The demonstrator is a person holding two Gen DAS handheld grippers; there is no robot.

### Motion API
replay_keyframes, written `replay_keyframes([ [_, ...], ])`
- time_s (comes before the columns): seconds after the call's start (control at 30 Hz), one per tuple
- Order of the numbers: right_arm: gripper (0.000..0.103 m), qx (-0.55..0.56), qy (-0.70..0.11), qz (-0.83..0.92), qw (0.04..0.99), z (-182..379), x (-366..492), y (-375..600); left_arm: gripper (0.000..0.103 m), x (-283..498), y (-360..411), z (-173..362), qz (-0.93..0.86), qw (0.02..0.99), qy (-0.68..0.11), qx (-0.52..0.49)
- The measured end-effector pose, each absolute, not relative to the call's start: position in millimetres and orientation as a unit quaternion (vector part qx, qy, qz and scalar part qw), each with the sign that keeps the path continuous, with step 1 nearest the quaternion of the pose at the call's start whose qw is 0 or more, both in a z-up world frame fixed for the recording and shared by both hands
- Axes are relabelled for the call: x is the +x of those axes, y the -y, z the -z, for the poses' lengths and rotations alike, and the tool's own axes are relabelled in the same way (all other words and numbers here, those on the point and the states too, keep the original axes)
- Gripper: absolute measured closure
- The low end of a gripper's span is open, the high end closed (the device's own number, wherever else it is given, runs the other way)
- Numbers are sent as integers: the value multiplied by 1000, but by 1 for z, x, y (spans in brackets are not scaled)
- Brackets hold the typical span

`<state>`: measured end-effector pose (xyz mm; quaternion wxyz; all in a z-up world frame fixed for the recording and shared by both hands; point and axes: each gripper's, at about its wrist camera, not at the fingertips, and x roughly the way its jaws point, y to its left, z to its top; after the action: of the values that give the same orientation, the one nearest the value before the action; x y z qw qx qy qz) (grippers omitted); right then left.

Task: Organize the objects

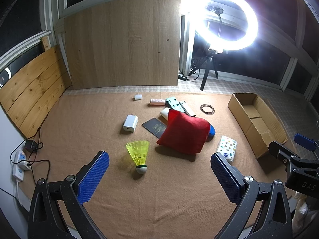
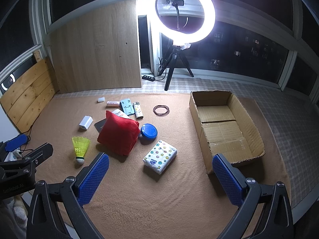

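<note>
left wrist, tongs [image 1: 159,159] wide, above shuttlecock [image 1: 139,155]

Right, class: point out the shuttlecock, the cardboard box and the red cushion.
shuttlecock [image 1: 138,151], left wrist view, on its yellow skirt.
cardboard box [image 2: 226,137], right wrist view, on its bare inside floor.
red cushion [image 2: 117,132], right wrist view, on the middle of its front face.

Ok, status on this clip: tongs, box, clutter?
Left tongs open, empty, over the yellow shuttlecock. Right tongs open, empty, near the tissue pack. Cardboard box empty. Red cushion partly hides items behind it.
</note>
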<state>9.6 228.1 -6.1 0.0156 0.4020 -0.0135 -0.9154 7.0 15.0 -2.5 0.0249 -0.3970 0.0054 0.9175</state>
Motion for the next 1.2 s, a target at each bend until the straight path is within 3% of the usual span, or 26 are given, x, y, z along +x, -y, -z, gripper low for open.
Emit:
replay_keyframes([
  [0.73,0,417,26,908,35,18,-29,-230,0,-27,-12,11,-917,28,-17,-398],
  [1.2,0,457,66,885,61,49,-106,-236,0,-106,-3,31,-910,30,2,-413],
])
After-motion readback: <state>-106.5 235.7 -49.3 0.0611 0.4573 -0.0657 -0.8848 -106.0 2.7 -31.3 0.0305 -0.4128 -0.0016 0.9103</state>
